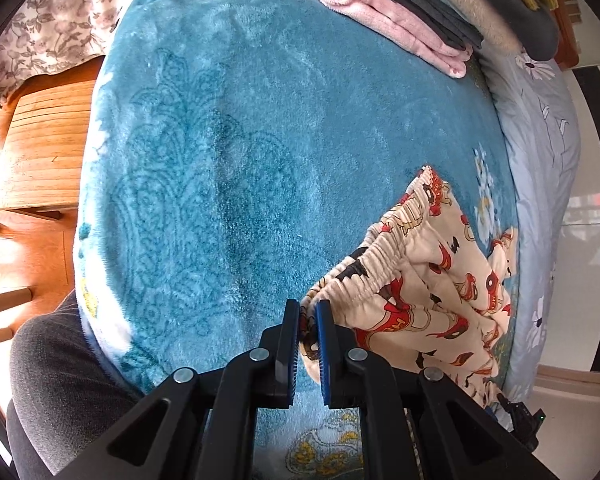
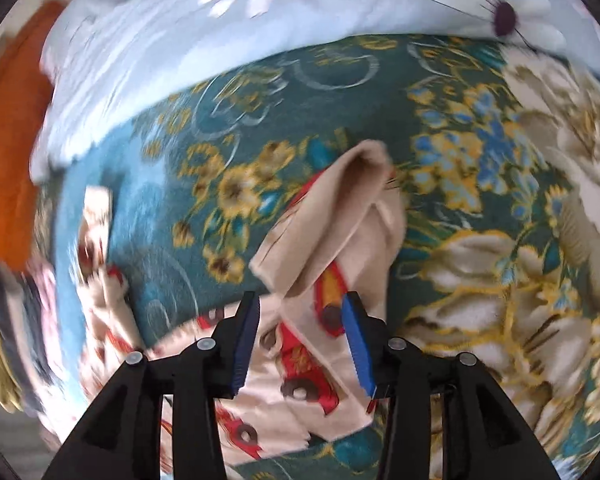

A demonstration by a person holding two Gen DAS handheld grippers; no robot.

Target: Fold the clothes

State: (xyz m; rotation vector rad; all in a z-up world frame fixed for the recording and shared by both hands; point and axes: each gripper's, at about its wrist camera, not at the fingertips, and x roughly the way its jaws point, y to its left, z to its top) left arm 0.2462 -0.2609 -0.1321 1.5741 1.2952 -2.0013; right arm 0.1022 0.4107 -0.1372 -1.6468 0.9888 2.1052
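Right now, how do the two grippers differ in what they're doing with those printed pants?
The left gripper has its jaws nearly closed, pinching the elastic waistband of the printed pants; the right gripper has its jaws wide apart, with the pants lying loose between them, not pinched. The left wrist view is sharp, while the right wrist view is blurred. Both grippers are black with blue pads and work over the teal blanket.

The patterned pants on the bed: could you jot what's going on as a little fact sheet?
garment: cream pants with a red car print, crumpled
surface: teal plush blanket on a bed
left tool: shut on the pants' elastic waistband
right tool: open, fabric lying between its fingers, not pinched
nearby: stack of folded clothes at the far end of the blanket
fold progress: none visible yet
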